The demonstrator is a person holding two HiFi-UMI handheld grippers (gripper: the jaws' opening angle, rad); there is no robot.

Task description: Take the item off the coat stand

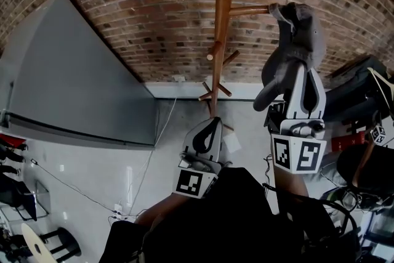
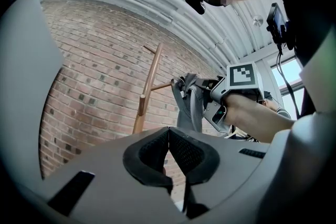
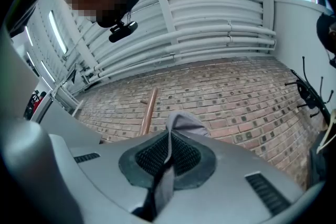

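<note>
A wooden coat stand [image 1: 223, 21] rises against the brick wall, with a peg [image 1: 249, 10] reaching right. A grey cloth item [image 1: 300, 34] hangs from that peg's end. My right gripper [image 1: 303, 74] is raised to it and shut on its lower part. In the right gripper view the grey cloth [image 3: 181, 122] is pinched between the dark pads of the right gripper [image 3: 169, 140], with the stand's pole [image 3: 148, 115] behind. My left gripper [image 1: 214, 123] is lower, near the stand's foot. Its pads [image 2: 184, 152] meet with nothing between them. From there I see the cloth [image 2: 190, 102] and the stand [image 2: 149, 84].
A large grey panel [image 1: 80, 83] leans along the left. The brick wall [image 1: 154, 21] runs behind the stand. Dark chairs and gear [image 1: 363, 101] crowd the right side. A thin cable [image 1: 148, 163] trails over the pale floor, and a stool [image 1: 37, 243] stands at lower left.
</note>
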